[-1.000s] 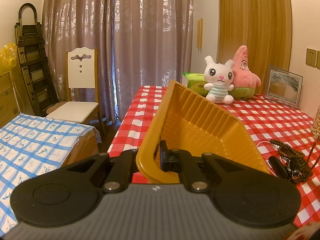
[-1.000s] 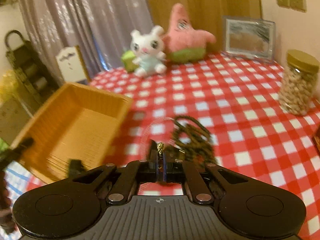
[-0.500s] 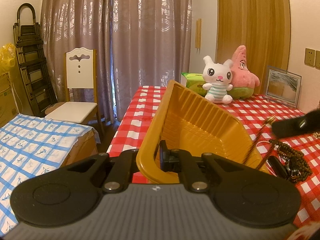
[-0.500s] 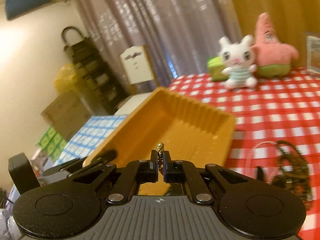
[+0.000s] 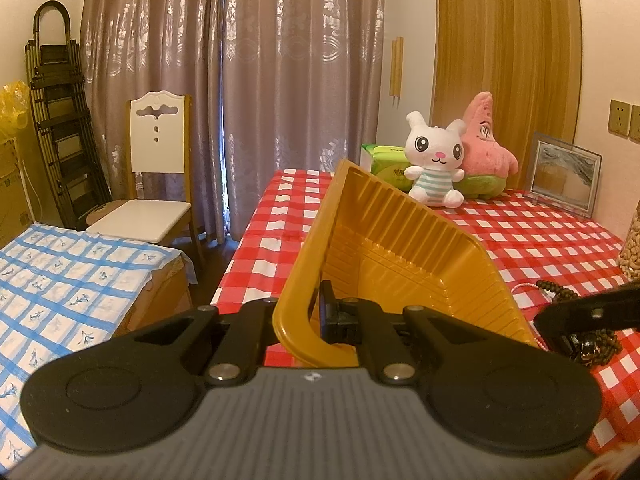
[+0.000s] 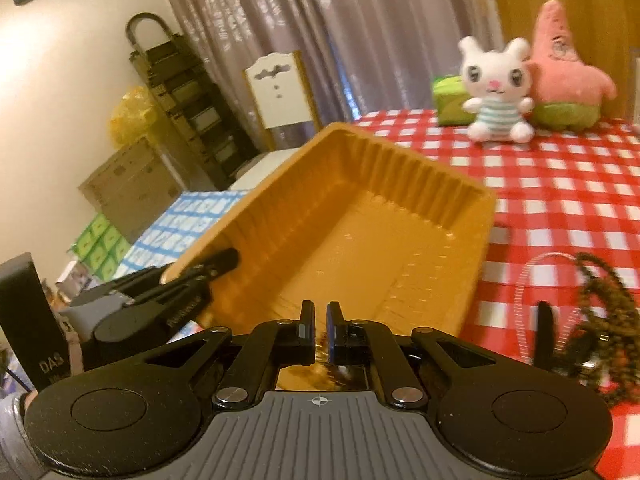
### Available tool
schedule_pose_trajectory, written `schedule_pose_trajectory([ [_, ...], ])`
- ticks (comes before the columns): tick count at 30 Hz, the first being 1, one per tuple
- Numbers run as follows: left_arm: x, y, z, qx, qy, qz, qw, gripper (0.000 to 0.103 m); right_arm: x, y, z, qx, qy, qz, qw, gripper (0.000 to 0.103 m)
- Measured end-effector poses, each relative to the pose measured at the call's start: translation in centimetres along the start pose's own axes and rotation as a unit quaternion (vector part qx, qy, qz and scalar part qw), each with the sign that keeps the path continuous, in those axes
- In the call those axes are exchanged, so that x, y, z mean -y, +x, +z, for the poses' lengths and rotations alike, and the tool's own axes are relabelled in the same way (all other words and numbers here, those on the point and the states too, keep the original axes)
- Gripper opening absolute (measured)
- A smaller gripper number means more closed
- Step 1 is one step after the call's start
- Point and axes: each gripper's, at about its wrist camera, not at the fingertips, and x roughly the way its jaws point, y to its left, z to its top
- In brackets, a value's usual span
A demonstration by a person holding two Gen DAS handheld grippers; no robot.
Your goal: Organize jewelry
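Little of the organizing appears done. The yellow ribbed plastic tray [image 5: 400, 248] shows a bare floor in both views, with no jewelry seen lying in it. A dark brown bead strand [image 6: 604, 292] and a thin pale strand [image 6: 532, 272] are left in a heap on the red-and-white checked surface [image 6: 560, 184], to the right of the right tongs [image 6: 319, 316] and outside the tray.

The left tongs [image 5: 320, 304] are clenched on the tray's near rim. The tray is held tilted, its far end raised ahead of these tongs and its open side turned toward the right tongs.

The right tongs are angled downward over the tray's near end, directly ahead of the bare floor. Their jaws are all but clenched, with only a narrow slit between them. A small blurred golden and dark shape is seen low in that slit. Whether it is a pinched chain cannot be told, so the drop into the tray is judged unfinished or only just made.
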Motion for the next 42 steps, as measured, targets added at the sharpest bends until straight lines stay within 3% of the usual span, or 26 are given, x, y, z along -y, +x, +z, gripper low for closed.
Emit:
schedule_pose_trajectory([
  [5, -0.1, 0.1, 0.1, -0.001, -0.002, -0.002, 1.0000, 0.007, 2.8, -2.0, -1.4, -0.006, 0.027, -0.078, 0.997, 0.006],
  [10, -0.1, 0.2, 0.1, -0.002, -0.002, -0.002, 1.0000, 0.007, 6.5, -2.6, -3.0, -0.029, 0.076, -0.148, 0.986, 0.007],
  [15, -0.2, 0.2, 0.1, -0.004, 0.001, -0.002, 1.0000, 0.007, 8.5, -2.2, -3.3, -0.036, 0.093, -0.188, 0.977, 0.008],
  [17, -0.3, 0.2, 0.2, -0.004, 0.002, -0.002, 1.0000, 0.007, 9.0, -1.8, -3.1, -0.032, 0.102, -0.196, 0.975, 0.012],
  [19, -0.3, 0.2, 0.2, -0.004, 0.002, -0.002, 1.0000, 0.007, 9.4, -1.5, -2.9, -0.029, 0.112, -0.201, 0.973, 0.030],
  [21, -0.2, 0.2, 0.2, -0.003, 0.003, -0.002, 1.0000, 0.007, 9.5, -1.2, -2.7, -0.021, 0.122, -0.210, 0.970, 0.039],
  [25, -0.3, 0.2, 0.2, -0.003, 0.003, -0.002, 1.0000, 0.007, 9.6, -0.2, -2.2, -0.015, 0.117, -0.227, 0.967, 0.039],
  [32, -0.3, 0.2, 0.3, -0.003, 0.003, -0.001, 1.0000, 0.007, 10.8, 1.2, -2.2, -0.021, 0.134, -0.230, 0.964, 0.039],
  [33, -0.3, 0.2, 0.3, -0.003, 0.003, -0.001, 1.0000, 0.007, 11.0, 1.2, -2.3, -0.020, 0.137, -0.228, 0.964, 0.034],
  [34, -0.3, 0.2, 0.3, -0.003, 0.003, -0.001, 1.0000, 0.007, 11.0, 1.0, -2.4, -0.021, 0.137, -0.225, 0.965, 0.020],
  [36, -0.3, 0.2, 0.3, -0.003, 0.003, -0.001, 1.0000, 0.007, 11.1, 0.7, -2.4, -0.022, 0.141, -0.216, 0.966, 0.015],
  [39, -0.3, 0.2, 0.3, -0.003, 0.003, -0.002, 1.0000, 0.007, 11.5, -0.5, -2.4, -0.016, 0.168, -0.187, 0.968, 0.014],
  [42, -0.3, 0.2, 0.3, -0.004, 0.003, -0.002, 1.0000, 0.007, 12.6, -2.4, -2.4, -0.006, 0.241, -0.143, 0.960, 0.014],
])
